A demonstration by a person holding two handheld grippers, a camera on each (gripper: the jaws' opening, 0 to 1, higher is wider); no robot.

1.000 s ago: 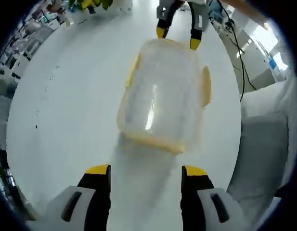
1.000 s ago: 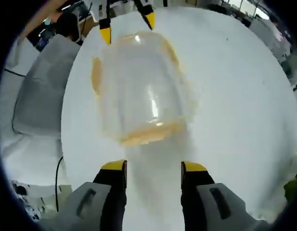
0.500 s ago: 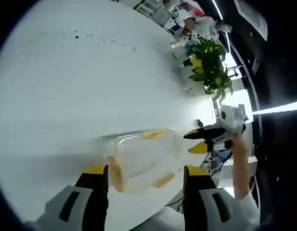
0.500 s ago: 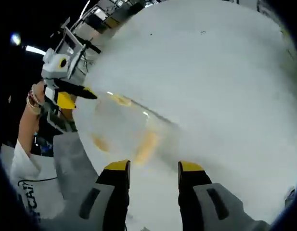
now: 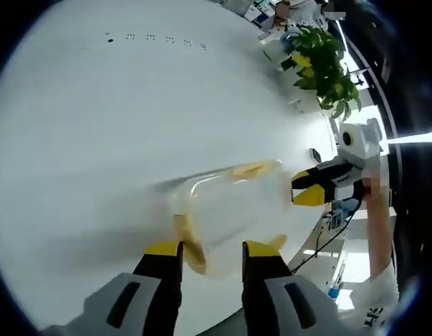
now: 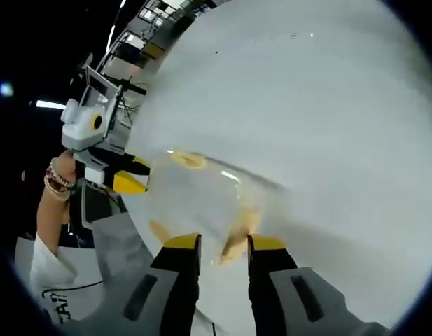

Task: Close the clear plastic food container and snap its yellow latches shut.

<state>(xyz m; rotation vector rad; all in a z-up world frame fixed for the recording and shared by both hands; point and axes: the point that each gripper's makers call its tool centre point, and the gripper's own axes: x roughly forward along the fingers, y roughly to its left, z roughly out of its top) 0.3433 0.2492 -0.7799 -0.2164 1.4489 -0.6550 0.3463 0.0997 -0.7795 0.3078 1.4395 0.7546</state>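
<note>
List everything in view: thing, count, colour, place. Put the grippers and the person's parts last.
Food container: one, clear with yellow latches, on the table between both grippers.
Table: one, white, under the container.
Potted plant: one, green, beyond the table's far edge.
Left gripper: yellow tips, jaws close around a yellow latch at one end.
Right gripper: yellow tips, jaws close around the latch at the opposite end.
Forearm: one, bracelets at the wrist, behind the left gripper.

Count: one clear food container (image 5: 230, 210) on one white table (image 5: 96, 126), with three yellow latches visible on it in the left gripper view. Two grippers: left gripper (image 5: 208, 255) and right gripper (image 6: 223, 246). One potted plant (image 5: 321, 66).
</note>
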